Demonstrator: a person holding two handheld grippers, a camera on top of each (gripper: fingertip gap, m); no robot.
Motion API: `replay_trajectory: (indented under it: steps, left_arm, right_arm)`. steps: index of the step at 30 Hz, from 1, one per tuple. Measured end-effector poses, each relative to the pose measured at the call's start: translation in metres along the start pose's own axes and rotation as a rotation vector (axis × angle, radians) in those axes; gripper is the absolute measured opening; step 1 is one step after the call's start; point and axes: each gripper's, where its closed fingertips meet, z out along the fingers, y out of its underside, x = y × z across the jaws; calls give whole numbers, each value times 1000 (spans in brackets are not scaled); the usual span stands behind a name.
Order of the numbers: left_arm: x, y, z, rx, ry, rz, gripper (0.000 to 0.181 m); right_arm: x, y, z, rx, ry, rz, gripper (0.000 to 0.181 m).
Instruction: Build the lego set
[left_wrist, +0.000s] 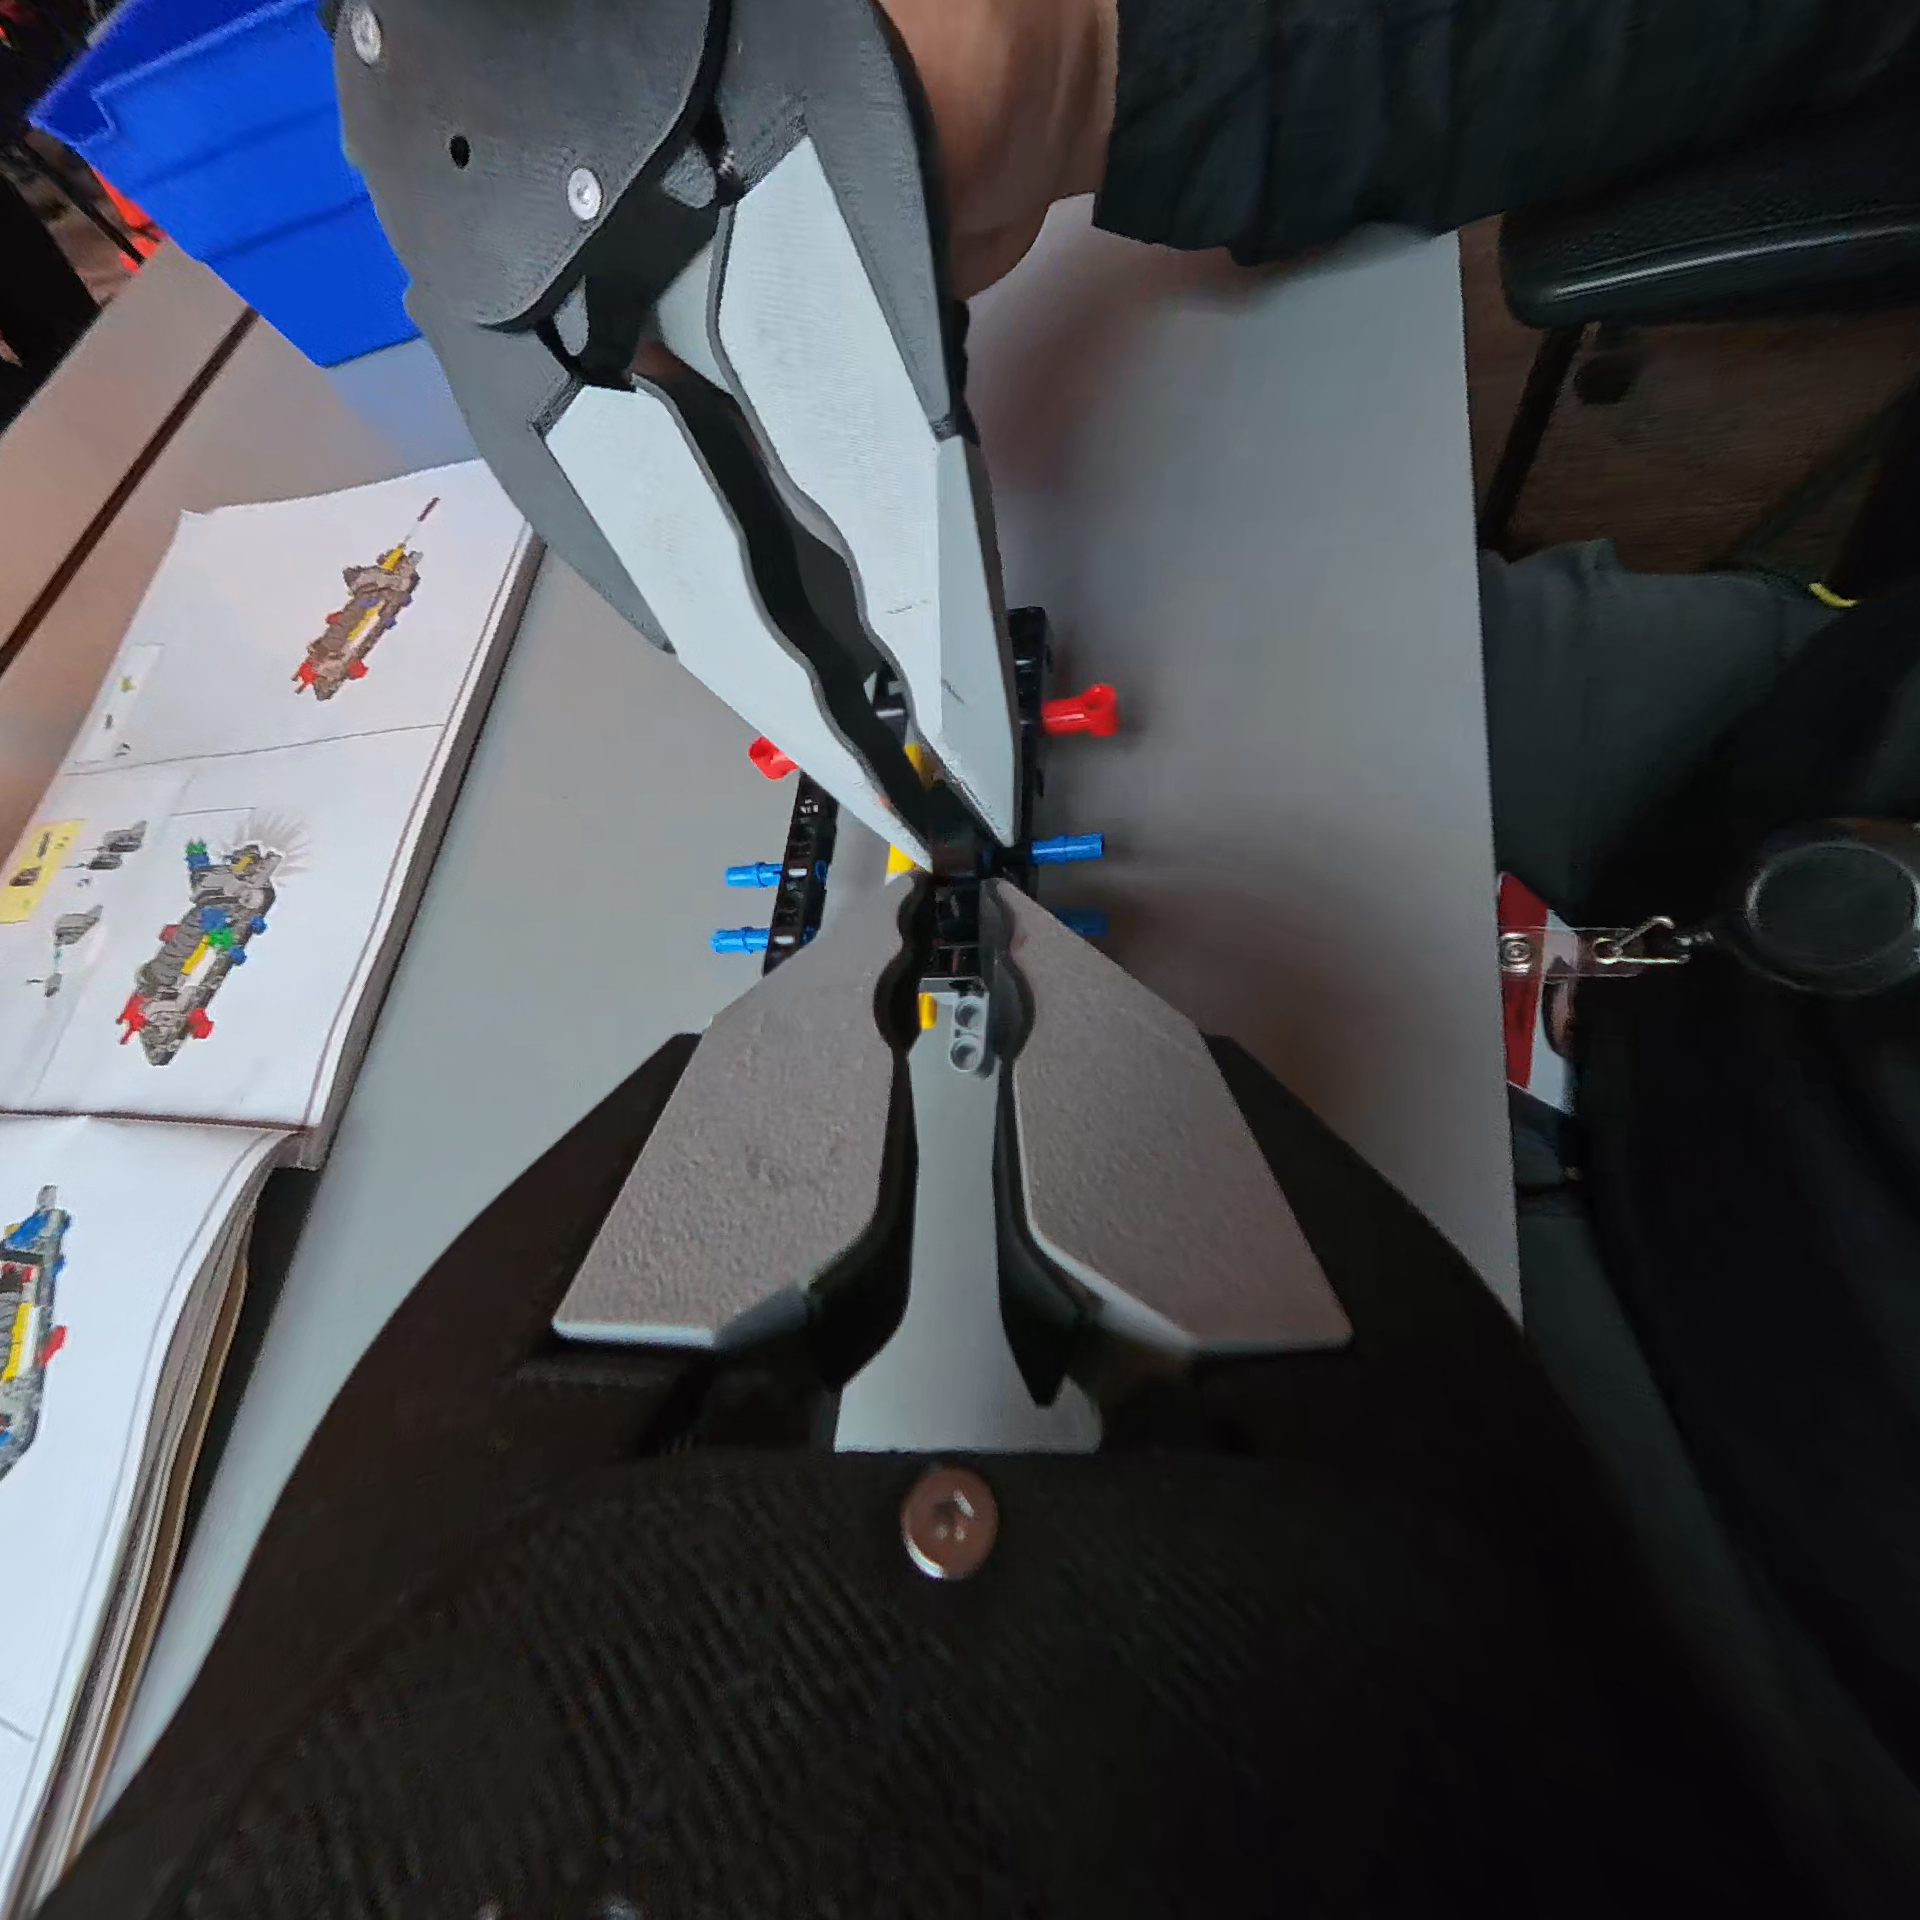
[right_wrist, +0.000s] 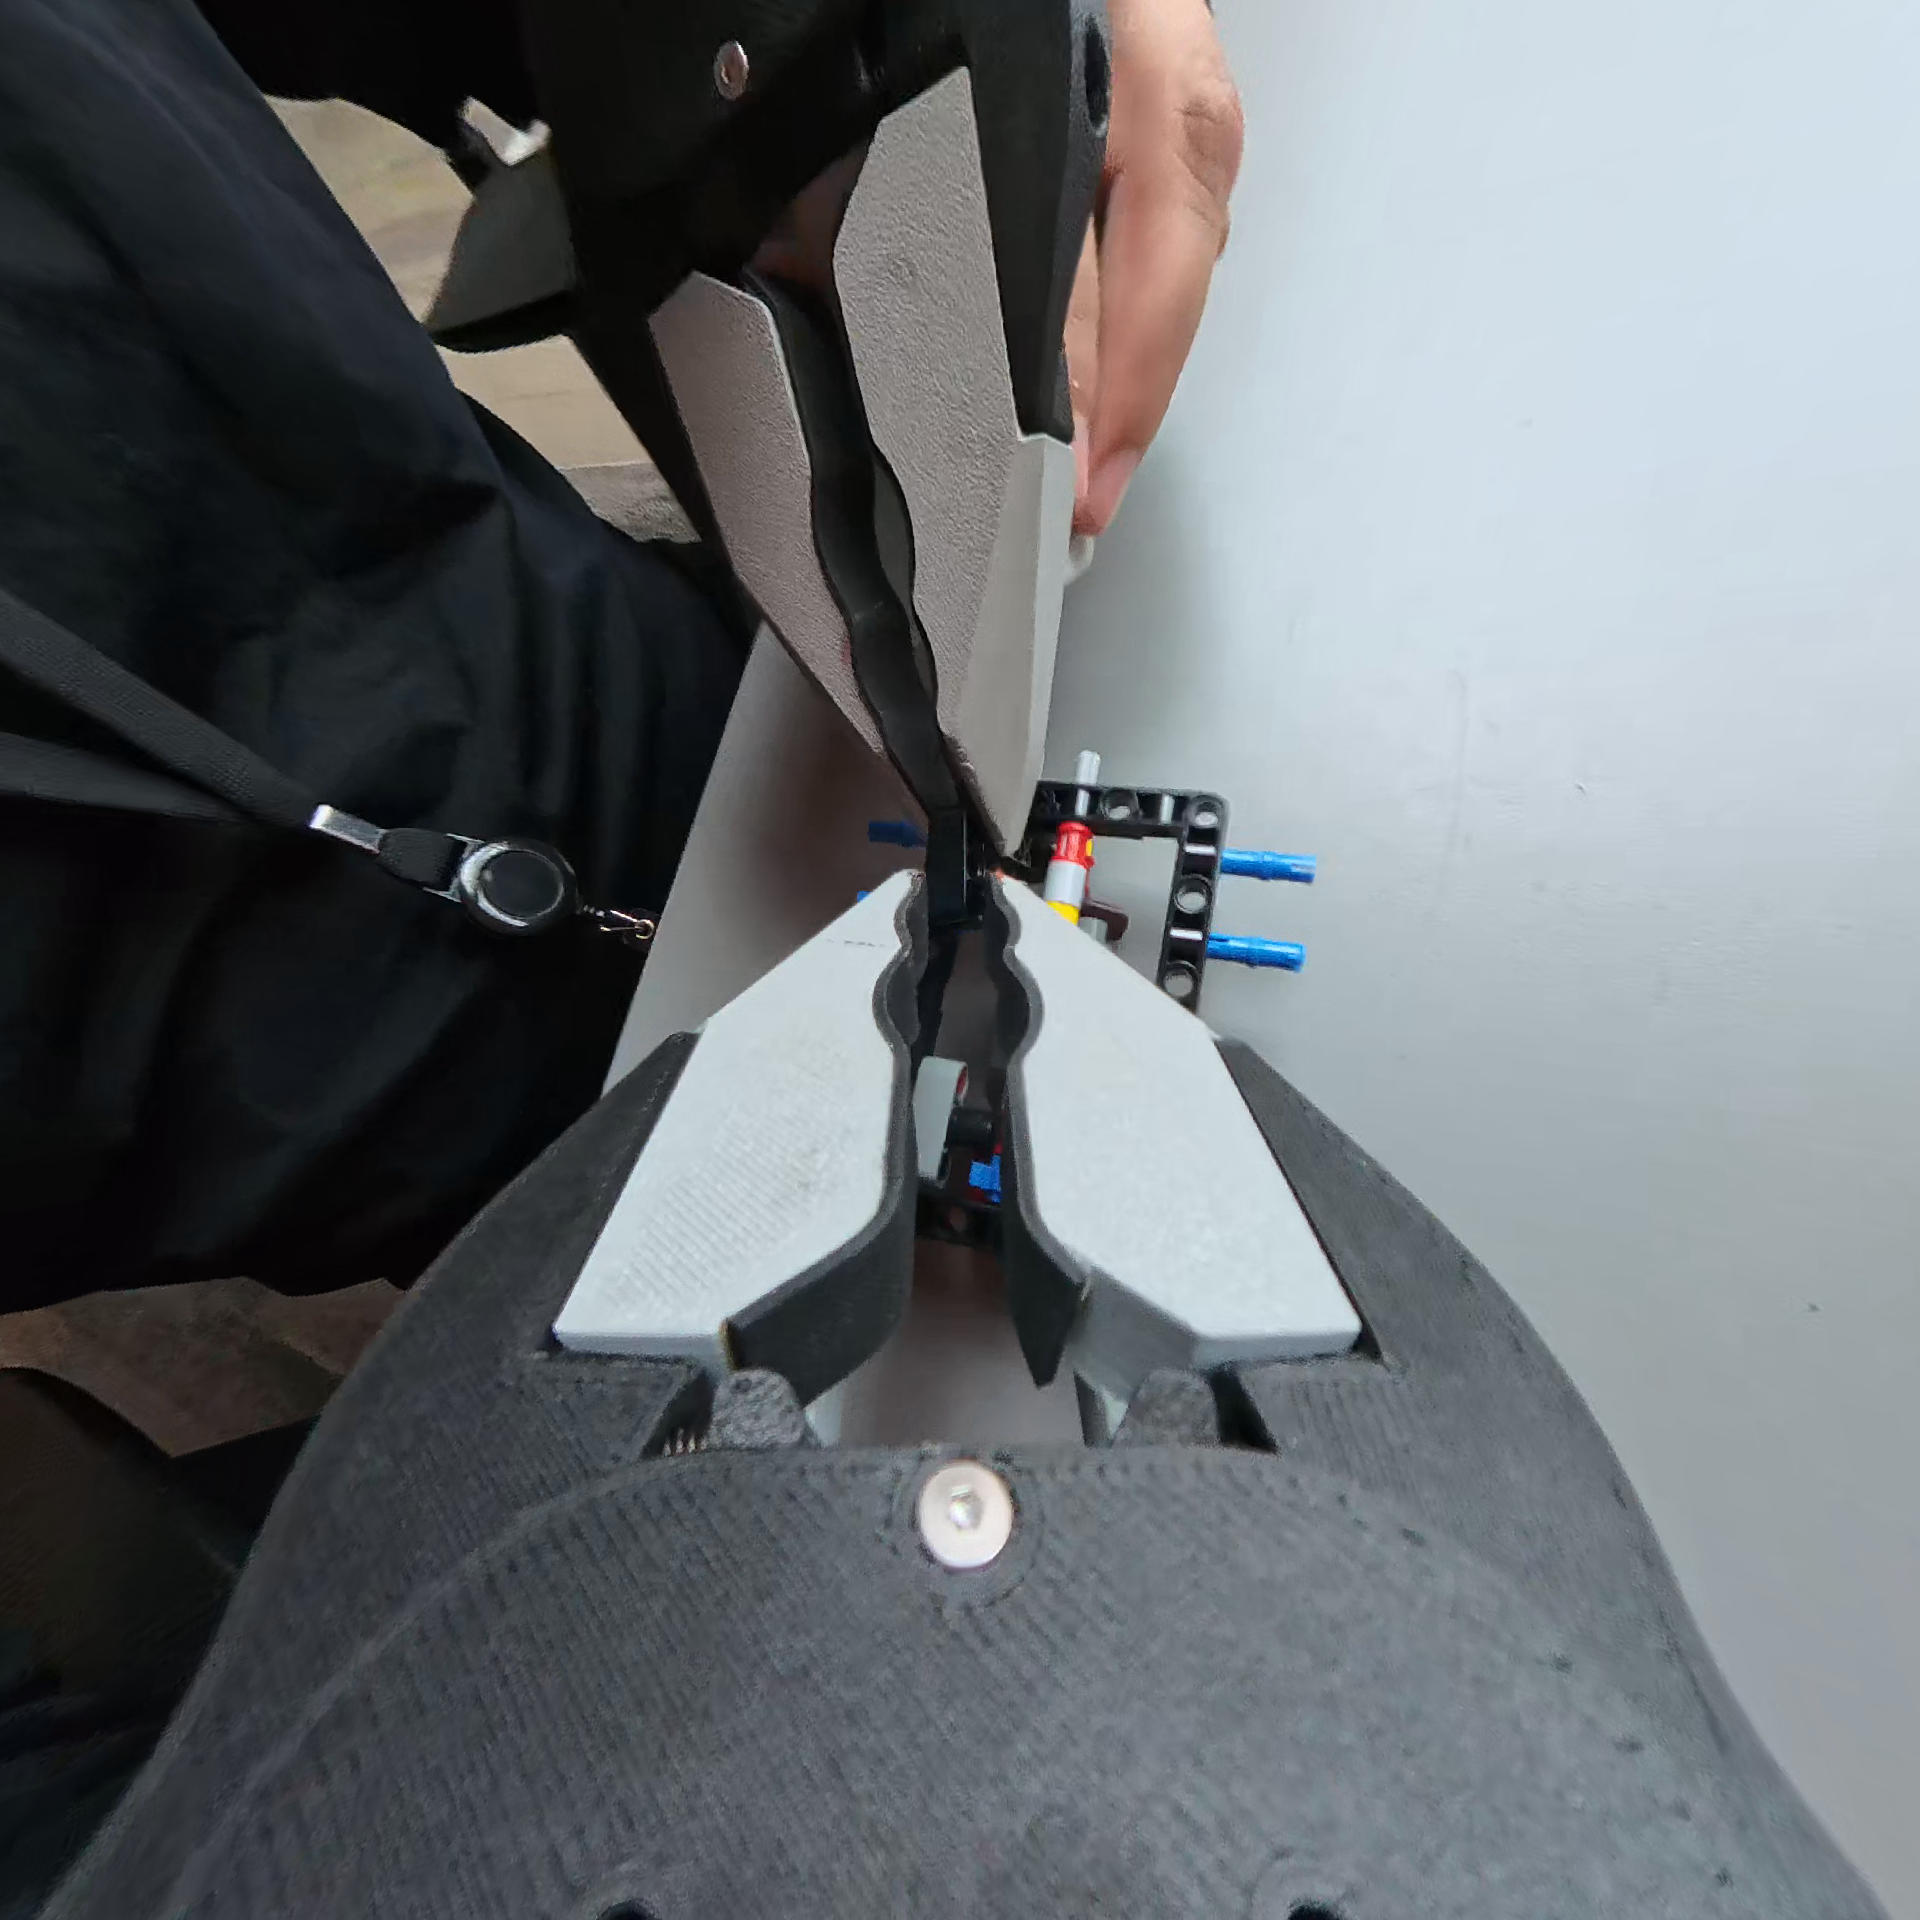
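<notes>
Early stage, I judge: one black frame (right_wrist: 1190, 894) with pegs stands near the counter's (left_wrist: 1299, 520) front edge; the booklet (left_wrist: 260, 831) pictures far more. Left tongs (left_wrist: 951, 914) and right tongs (right_wrist: 951, 894) both pinch its narrow black piece. Visible: four blue pegs, two red.

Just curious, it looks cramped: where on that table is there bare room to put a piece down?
Bare table lies beyond the lego frame, toward the person's sleeve. Crowded: both claws meet at the frame, instruction booklet alongside.
</notes>
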Motion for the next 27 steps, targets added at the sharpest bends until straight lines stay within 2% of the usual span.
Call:
replay_trajectory:
  steps: [5, 9, 12, 23, 24, 27]
  left_arm:
    - [-1, 4, 2, -24, 55, -60, 6]
    - [-5, 0, 1, -9, 44, -50, 5]
    - [-6, 2, 1, -18, 48, -37, 5]
    - [-5, 7, -3, -25, 34, -14, 6]
    - [-6, 10, -5, -38, 26, -9, 8]
    - [-3, 20, -13, -74, 2, 49, 36]
  right_arm:
    - [5, -4, -8, 1, 187, -62, 18]
    - [1, -7, -11, -31, 263, -82, 17]
    - [5, -8, -10, -56, 329, -111, 8]
    - [10, -8, 1, -112, 374, -126, 6]
    - [11, -8, 0, -114, 378, -103, 5]
    - [11, -7, -2, -100, 389, -66, 5]
